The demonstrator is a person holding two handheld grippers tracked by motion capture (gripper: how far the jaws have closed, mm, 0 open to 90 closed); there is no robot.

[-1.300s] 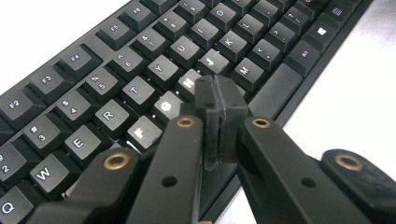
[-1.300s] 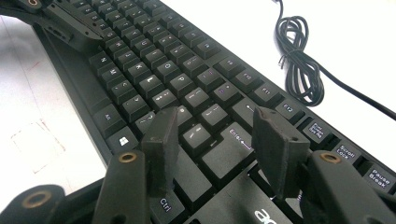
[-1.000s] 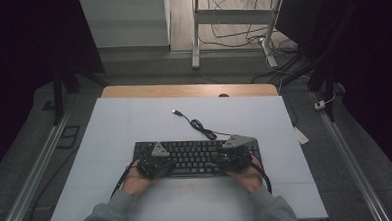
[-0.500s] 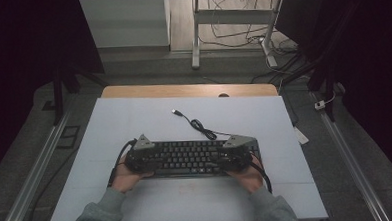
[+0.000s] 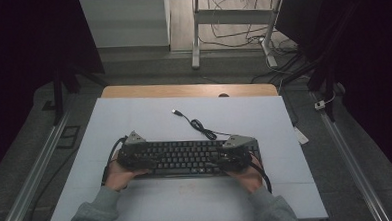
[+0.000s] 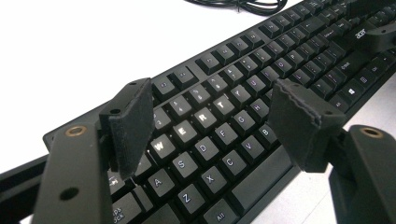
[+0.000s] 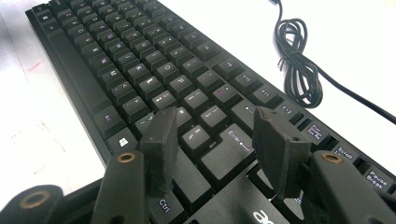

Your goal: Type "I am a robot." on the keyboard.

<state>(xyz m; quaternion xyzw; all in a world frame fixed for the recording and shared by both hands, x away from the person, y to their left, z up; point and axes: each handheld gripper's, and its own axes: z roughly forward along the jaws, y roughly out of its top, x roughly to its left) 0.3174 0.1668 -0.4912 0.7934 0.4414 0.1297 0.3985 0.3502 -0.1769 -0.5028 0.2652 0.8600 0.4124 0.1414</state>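
A black keyboard (image 5: 186, 157) lies across the near half of the white tabletop (image 5: 134, 118). Its cable (image 5: 200, 125) curls away behind it to a loose USB plug (image 5: 175, 112). My left gripper (image 5: 131, 154) is at the keyboard's left end. In the left gripper view it (image 6: 210, 121) hangs over the lit W-E-R-T keys (image 6: 187, 126); its jaws have just been opening and hold nothing. My right gripper (image 5: 234, 153) is at the right end. In the right gripper view it (image 7: 212, 140) stands open above the Enter key (image 7: 233, 144), and the coiled cable (image 7: 299, 70) lies beyond.
A wooden strip (image 5: 188, 90) borders the table's far edge. Metal rails (image 5: 31, 172) run along both sides. A small white tag (image 5: 301, 135) lies off the right edge. Behind the table are desk legs (image 5: 195, 35) and floor cables.
My left gripper has slid left along the keyboard, from over its left keys to its left end. The right hand and the keyboard have stayed put.
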